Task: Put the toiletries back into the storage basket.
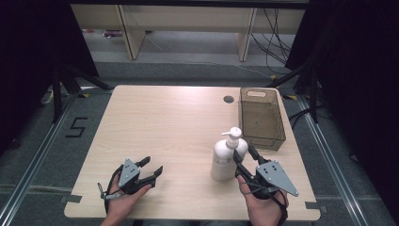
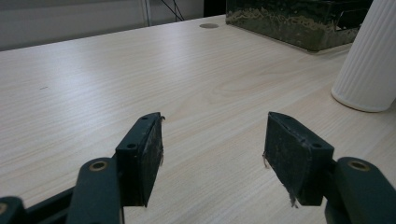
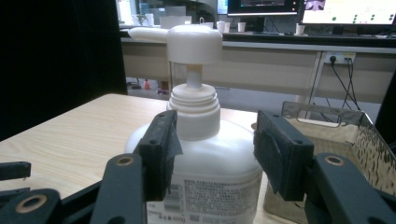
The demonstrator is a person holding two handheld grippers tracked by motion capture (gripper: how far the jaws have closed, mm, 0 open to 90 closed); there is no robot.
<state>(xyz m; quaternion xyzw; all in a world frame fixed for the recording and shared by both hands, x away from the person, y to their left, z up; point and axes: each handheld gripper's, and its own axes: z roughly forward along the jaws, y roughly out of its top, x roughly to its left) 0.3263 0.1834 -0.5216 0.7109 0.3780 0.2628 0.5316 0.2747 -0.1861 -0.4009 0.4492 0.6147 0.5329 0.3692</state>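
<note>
High view: nearest the person, on their side of the pump bottle (image 1: 226, 157), the left gripper (image 1: 151, 173) rests low over the bare table (image 1: 164, 122), well apart from the bottle, its jaws spread with nothing between them. The left gripper view shows the pads (image 2: 148, 156) standing wide over the wood grain. The right gripper (image 1: 244, 157) sits just beside the bottle on its near side; in the right gripper view its jaws (image 3: 212, 149) flank the white shoulder below the collar. I cannot tell whether the pads press on the plastic. The bottle stands upright near the table's right edge. Just behind it lies a wire-mesh basket (image 1: 275, 123), and farther off a small round grommet (image 1: 228, 99).
</note>
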